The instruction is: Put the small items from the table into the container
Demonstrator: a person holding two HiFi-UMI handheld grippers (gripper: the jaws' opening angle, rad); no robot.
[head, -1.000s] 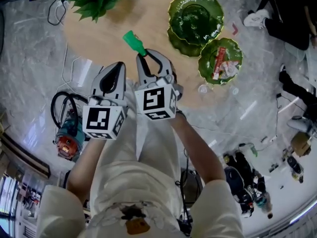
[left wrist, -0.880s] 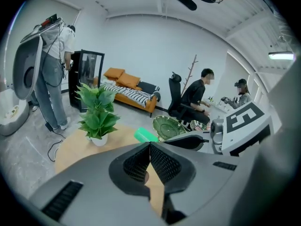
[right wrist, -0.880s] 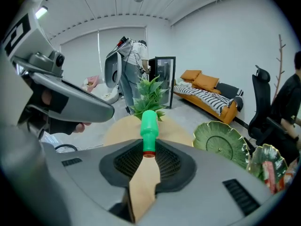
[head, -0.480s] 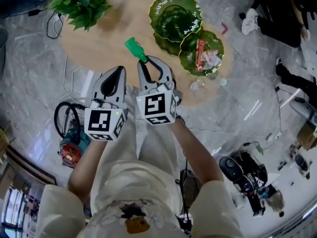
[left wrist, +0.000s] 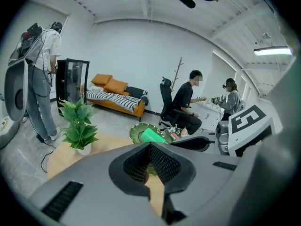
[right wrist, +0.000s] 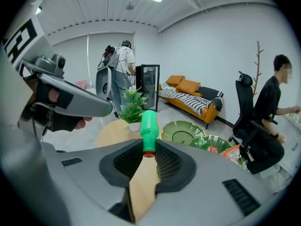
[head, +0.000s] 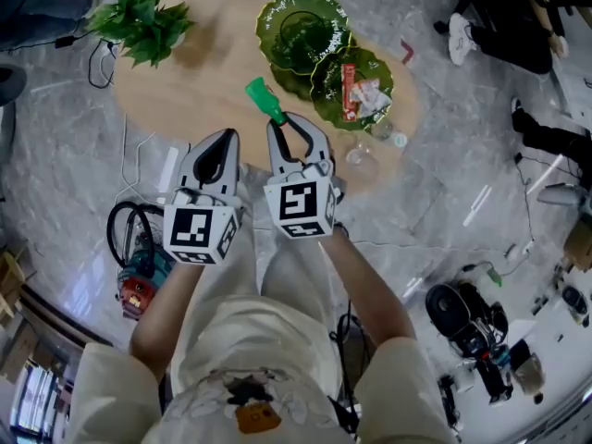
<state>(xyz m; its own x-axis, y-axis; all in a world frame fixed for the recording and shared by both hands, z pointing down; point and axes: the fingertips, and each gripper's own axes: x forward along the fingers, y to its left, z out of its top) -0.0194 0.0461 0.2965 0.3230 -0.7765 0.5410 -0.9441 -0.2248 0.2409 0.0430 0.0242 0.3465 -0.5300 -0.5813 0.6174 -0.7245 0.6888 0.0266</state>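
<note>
My right gripper [head: 281, 118] is shut on a small green bottle [head: 264, 97], which sticks out past its tips above the near edge of the oval wooden table [head: 203, 81]. The right gripper view shows the bottle [right wrist: 149, 126] upright between the pads, red band at its base. Beside it on the left, my left gripper [head: 225, 135] is shut and holds nothing; in its own view the left gripper [left wrist: 150, 145] has its tips together. A small green leaf-shaped bowl [head: 326, 95] with snack packets sits ahead to the right, against a larger, empty green bowl [head: 303, 30].
A potted plant [head: 139, 21] stands at the table's far left end. Small clear cups [head: 359, 155] lie near the table's right edge. Cables and a tool [head: 134, 280] lie on the marble floor to the left; seated people are to the right.
Both grippers have risen and moved forward together, with the green bottle still in the right one. The bowls now lie closer ahead of the bottle.
</note>
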